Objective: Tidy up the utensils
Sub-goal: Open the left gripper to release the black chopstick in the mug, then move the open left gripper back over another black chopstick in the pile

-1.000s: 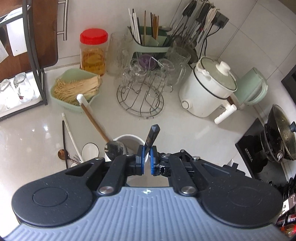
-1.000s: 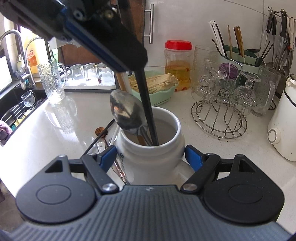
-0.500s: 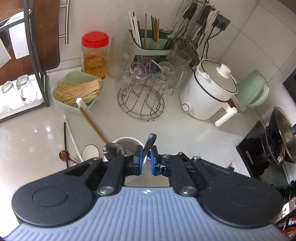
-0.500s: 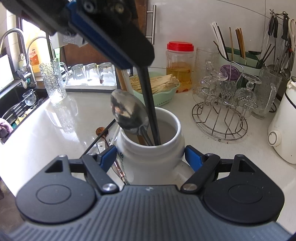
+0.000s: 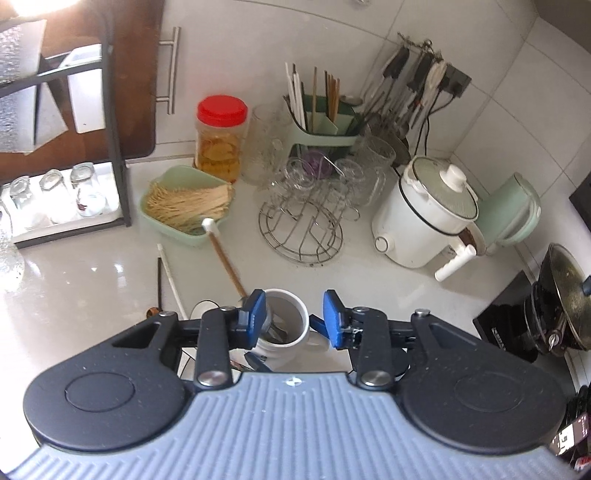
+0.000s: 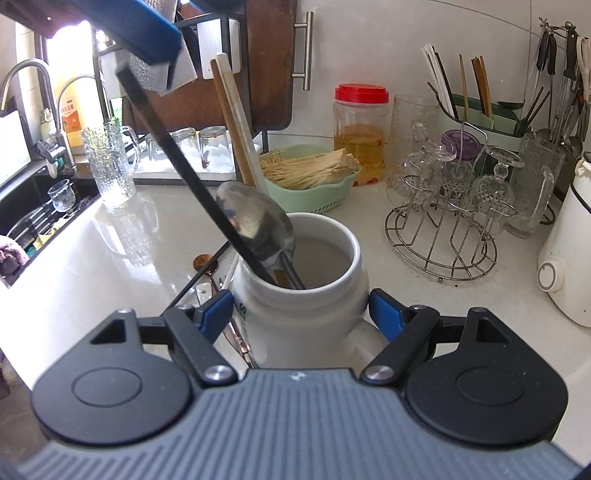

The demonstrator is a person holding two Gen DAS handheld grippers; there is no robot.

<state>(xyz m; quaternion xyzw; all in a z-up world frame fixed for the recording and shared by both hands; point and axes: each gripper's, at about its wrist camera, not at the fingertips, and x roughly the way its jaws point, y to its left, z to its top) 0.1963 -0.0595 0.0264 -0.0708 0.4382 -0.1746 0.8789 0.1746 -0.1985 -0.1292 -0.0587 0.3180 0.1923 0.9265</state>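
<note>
A white ceramic jar (image 6: 295, 321) stands on the counter with my right gripper (image 6: 301, 314) shut on its sides. Inside it lean a metal spoon (image 6: 255, 225), a wood-and-white handled utensil (image 6: 232, 122) and a black-handled utensil (image 6: 192, 177). My left gripper (image 5: 293, 319) hangs above the jar (image 5: 280, 350), its jaws opening with nothing between the pads. One of its blue pads (image 6: 147, 26) shows just above the black handle's top, apart from it. A white chopstick (image 5: 170, 277), a black chopstick (image 5: 159, 280) and a small copper spoon (image 6: 203, 262) lie on the counter left of the jar.
Behind the jar sit a green basket of noodles (image 5: 177, 206), a wire rack of glasses (image 5: 306, 229), a red-lidded jar (image 5: 219, 140) and a green utensil caddy (image 5: 325, 125). A white cooker (image 5: 421, 221) stands right; the sink (image 6: 40, 206) lies left.
My left gripper has risen and its jaws have opened, letting go of the black-handled utensil, which now leans free in the jar. The right gripper and jar have not moved.
</note>
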